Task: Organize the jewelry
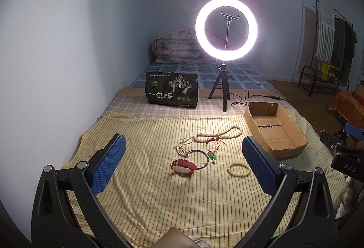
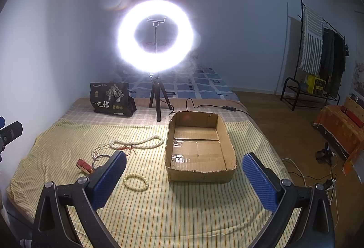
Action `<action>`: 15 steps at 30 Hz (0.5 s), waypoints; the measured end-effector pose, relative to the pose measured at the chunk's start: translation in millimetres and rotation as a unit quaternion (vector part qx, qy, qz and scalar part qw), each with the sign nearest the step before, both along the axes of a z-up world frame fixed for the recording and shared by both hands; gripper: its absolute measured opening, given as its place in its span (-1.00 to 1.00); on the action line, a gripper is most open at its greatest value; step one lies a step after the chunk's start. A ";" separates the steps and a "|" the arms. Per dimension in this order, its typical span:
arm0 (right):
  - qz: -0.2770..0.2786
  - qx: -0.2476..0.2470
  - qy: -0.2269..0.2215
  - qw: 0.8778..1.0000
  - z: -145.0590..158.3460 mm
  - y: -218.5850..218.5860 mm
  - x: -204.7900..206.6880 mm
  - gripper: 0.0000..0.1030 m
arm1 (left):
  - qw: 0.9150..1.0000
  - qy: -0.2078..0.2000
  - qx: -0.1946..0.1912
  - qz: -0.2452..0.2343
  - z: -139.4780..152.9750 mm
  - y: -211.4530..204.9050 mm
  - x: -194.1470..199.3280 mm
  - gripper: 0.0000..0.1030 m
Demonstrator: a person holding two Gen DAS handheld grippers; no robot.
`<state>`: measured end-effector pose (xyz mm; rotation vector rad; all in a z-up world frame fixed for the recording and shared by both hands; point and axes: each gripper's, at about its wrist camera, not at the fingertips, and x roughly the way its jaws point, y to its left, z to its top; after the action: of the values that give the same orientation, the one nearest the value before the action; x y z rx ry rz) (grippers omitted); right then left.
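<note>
Jewelry, such as the cream beaded bracelet [image 1: 238, 169] on the yellow striped cloth [image 1: 147, 191] beside the empty brown cardboard box [image 2: 198, 148], waits untouched; both the left gripper [image 1: 183, 165] and right gripper [image 2: 184, 182] hover wide apart, so I would lower one slowly around the bracelet's rim.

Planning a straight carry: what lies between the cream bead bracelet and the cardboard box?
Only bare striped cloth between bracelet and box, clearest in the right wrist view.
</note>
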<state>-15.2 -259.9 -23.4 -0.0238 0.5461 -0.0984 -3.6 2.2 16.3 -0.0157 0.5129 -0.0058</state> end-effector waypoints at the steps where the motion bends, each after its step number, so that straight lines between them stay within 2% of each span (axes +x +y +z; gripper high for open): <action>1: 0.000 0.000 0.000 1.000 0.1 -0.2 0.0 0.99 | 1.000 0.000 0.000 0.000 -0.1 -0.4 -0.3 1.00; 15: 0.000 0.000 -0.001 1.000 -1.0 0.0 -0.5 1.00 | 1.000 -0.002 0.000 0.000 0.7 0.4 -1.5 1.00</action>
<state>-15.7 -259.9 -24.4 -0.0240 0.5440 -0.0982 -5.1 2.6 17.0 -0.0158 0.5085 -0.0061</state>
